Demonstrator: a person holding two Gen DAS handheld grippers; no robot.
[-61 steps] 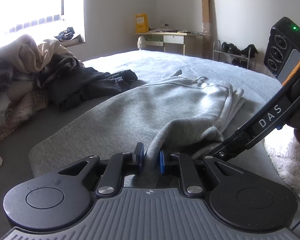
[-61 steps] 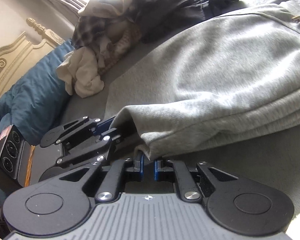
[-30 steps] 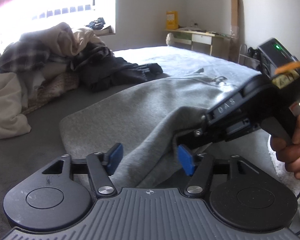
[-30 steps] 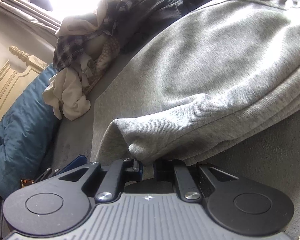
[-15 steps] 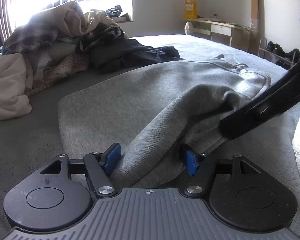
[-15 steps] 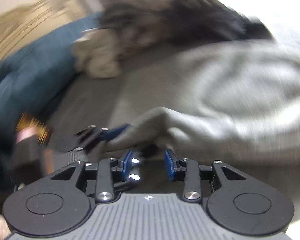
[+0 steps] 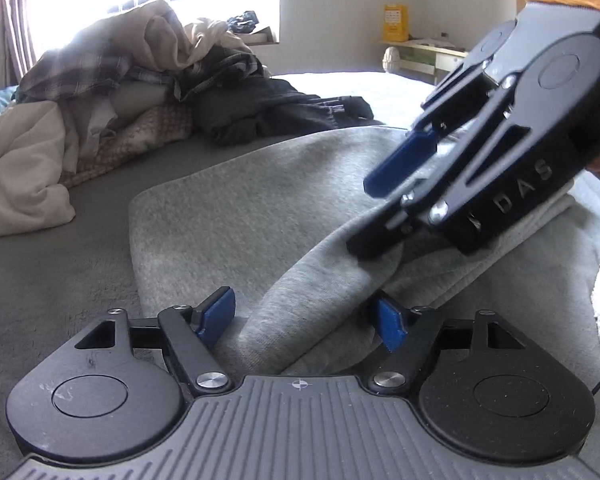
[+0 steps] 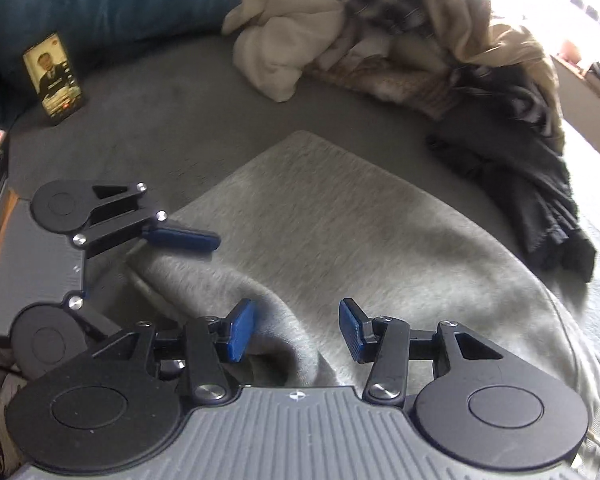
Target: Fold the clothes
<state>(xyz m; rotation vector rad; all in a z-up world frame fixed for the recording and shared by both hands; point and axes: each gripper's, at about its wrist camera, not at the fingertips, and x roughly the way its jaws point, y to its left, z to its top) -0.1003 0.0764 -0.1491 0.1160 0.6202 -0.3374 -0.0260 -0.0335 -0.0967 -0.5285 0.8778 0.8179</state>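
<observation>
**Fleece ridge sitting between open grippers**

Fleece is lying spread on the grey bed cover (image 7: 52, 280) — a soft grey sweatshirt-fabric garment (image 7: 236, 208), one fold bunching into a ridge at its near edge. Left gripper (image 7: 306, 318) is sitting with jaws apart astride that ridge, pinching nothing; right gripper (image 8: 296, 330) is hanging open just above it. Being limp and thick, it will likely sag — a doubled edge looks the best hold. No containers are showing; a heap of unfolded clothes (image 7: 112, 80) is lying far left.

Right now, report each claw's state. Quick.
Left claw: open, a fold of the grey sweatpants lying between its fingers, not clamped.
Right claw: open, holding nothing, above the sweatpants.
</observation>
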